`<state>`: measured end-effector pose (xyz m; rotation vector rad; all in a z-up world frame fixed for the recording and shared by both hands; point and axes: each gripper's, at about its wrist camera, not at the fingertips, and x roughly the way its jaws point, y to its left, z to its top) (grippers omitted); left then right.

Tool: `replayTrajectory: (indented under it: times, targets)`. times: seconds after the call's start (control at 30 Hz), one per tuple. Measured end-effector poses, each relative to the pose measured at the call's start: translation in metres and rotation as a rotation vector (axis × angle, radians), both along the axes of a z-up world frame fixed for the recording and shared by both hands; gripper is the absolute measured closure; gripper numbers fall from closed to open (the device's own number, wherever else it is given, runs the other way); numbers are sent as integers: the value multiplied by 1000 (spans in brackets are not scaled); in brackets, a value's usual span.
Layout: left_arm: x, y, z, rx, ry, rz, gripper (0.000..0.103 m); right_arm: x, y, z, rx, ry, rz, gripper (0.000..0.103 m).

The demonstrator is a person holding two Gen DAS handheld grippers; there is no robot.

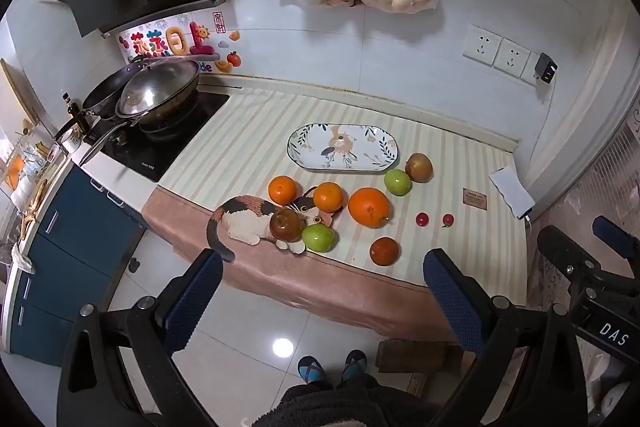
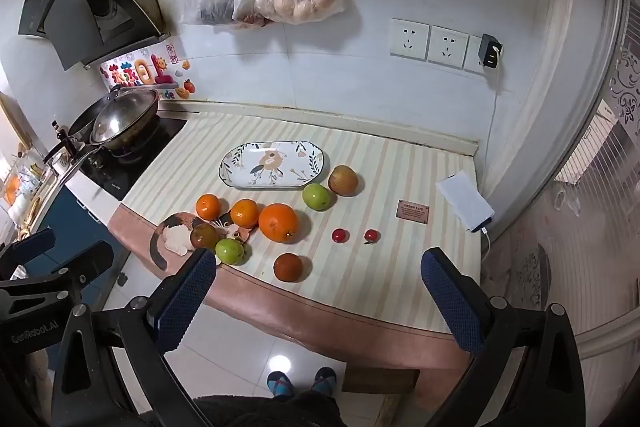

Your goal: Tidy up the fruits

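Both grippers held back from the counter edge, above the floor. Left gripper (image 1: 322, 291) spread wide, nothing between the fingers; right gripper (image 2: 320, 289) likewise. Plate (image 1: 304, 157) bare, toward the back of the striped cloth (image 1: 248, 131). Fruit loose in front of it: big orange (image 1: 369, 207) central, two small oranges (image 1: 306, 194) left, green apples (image 1: 397, 181), two cherry tomatoes (image 1: 435, 219) right. Wok (image 1: 160, 91) on stove, far left.

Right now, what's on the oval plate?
Nothing. The oval plate shows only its painted bird and leaf pattern. All fruit sits on the striped cloth in front of it; the nearest is a green apple. What lies under the plate is hidden.
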<state>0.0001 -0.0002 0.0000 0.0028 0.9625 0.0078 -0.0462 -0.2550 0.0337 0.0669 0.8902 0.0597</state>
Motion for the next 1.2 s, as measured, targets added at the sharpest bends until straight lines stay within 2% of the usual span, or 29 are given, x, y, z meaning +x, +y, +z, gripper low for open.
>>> replayTrajectory:
  times: [0.5,0.57,1.2]
  targets:
    - [2,0,-1,-1,-10,12,0,-3,5,4,0,-7,13,0]
    - [-8,3,2,-1,-11,10,0,-5,8,5,0,-9,17,0]
    - [-21,13,15,-3,-27,14,0,-17,7,10,-1,-25,21,0]
